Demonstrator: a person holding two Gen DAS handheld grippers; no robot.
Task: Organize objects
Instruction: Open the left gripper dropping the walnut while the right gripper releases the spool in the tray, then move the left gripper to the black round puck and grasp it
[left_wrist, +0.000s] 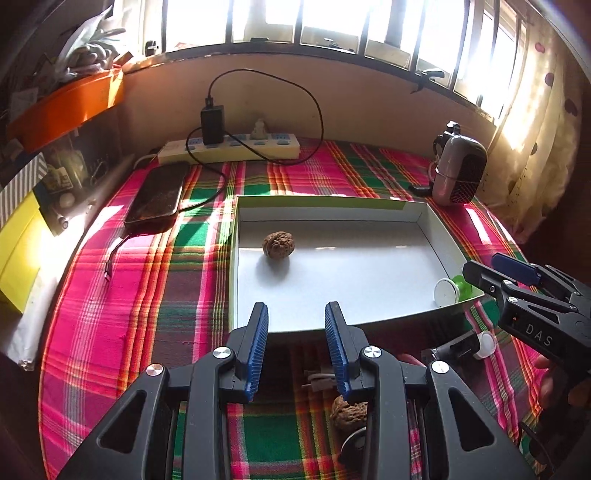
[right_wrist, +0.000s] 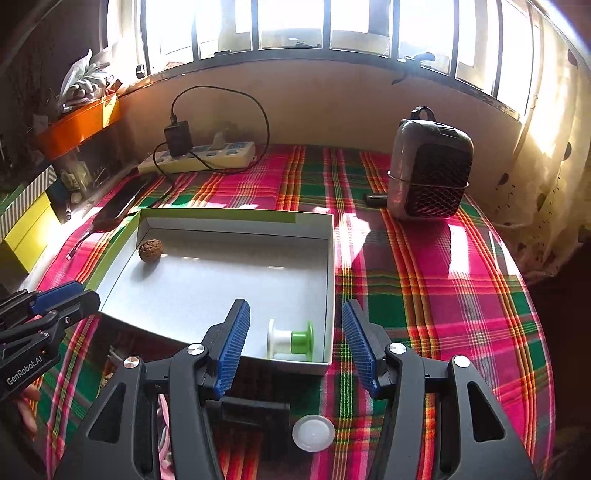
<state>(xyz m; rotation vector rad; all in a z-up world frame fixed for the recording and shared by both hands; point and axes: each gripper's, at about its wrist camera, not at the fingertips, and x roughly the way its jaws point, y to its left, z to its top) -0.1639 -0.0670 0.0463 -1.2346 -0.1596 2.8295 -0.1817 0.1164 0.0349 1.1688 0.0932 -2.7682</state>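
A shallow white box (left_wrist: 236, 258) (right_wrist: 330, 280) lies on the plaid cloth. Inside it sit a brown walnut (left_wrist: 278, 244) (right_wrist: 150, 250) near the far left corner and a white-and-green spool (left_wrist: 451, 291) (right_wrist: 291, 339) in the near right corner. A second walnut (left_wrist: 347, 412) lies on the cloth outside the box, under my left gripper (left_wrist: 297, 350), which stands open and empty at the box's near edge. My right gripper (right_wrist: 295, 349) (left_wrist: 517, 273) is open and empty too, hovering above the spool corner. A small white cap (right_wrist: 313, 432) and a black object (right_wrist: 255, 411) lie below it.
A phone (left_wrist: 157, 195) on a charging cable, a power strip (left_wrist: 229, 147) with a black adapter, and a small heater (left_wrist: 460, 171) (right_wrist: 430, 166) stand toward the back. An orange tray (left_wrist: 70, 107) and yellow boxes (left_wrist: 18, 251) line the left side. A white cable (left_wrist: 319, 380) lies near the second walnut.
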